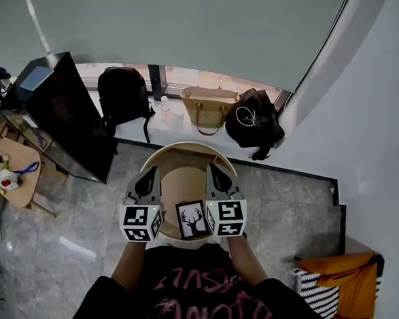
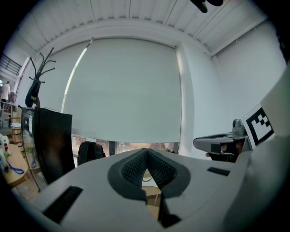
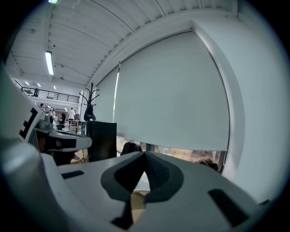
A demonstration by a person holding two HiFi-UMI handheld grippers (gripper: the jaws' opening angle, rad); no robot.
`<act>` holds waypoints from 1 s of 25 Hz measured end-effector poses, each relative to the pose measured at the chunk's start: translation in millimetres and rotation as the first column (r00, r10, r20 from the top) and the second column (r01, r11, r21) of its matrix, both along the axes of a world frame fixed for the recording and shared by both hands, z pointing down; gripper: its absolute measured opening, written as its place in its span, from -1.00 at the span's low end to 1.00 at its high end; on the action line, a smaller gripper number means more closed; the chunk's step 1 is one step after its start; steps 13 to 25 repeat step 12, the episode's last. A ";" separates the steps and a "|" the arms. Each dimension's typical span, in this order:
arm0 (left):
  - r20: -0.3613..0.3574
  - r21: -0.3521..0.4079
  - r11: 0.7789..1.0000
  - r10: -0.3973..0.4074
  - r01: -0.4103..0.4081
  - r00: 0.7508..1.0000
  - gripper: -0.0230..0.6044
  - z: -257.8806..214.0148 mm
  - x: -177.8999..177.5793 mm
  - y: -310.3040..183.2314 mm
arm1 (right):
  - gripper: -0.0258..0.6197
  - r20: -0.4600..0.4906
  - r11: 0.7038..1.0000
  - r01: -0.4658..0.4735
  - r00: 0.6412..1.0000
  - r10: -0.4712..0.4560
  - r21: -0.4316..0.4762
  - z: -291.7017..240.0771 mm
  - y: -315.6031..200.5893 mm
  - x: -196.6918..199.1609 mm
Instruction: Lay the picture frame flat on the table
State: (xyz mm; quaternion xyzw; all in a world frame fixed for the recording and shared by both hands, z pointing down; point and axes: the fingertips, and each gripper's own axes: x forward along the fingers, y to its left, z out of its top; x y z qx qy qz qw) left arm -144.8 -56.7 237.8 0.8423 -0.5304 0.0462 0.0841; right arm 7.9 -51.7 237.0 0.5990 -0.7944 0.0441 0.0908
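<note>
We cannot tell whether the picture frame [image 1: 192, 220] stands upright or lies flat. The left gripper [image 1: 150, 179] and right gripper [image 1: 216, 176] hide our hands and cover the near rim of the round table [image 1: 185, 149]. Both gripper views show only a sliver of tabletop. The orange fabric [image 1: 344, 275] runs off the bottom edge.

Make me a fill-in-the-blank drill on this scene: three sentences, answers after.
The picture frame shows a black ____ silhouette.
It sits near the edge of a ____ wooden table, between the left gripper and the right gripper.
Both grippers' jaws are ____, holding nothing.
Missing words: deer; round; shut.
</note>
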 end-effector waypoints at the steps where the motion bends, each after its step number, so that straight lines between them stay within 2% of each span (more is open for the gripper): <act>1: 0.001 0.000 1.000 0.001 -0.001 1.000 -0.89 -0.2 0.0 0.3 | -0.86 0.000 1.000 -0.001 1.000 0.001 0.000 -0.3 0.0 -0.4; 25: 0.009 0.000 1.000 0.010 -0.010 1.000 -0.89 3.2 -0.6 -4.2 | -0.86 -0.001 1.000 -0.009 1.000 0.009 0.005 0.2 -5.7 -2.5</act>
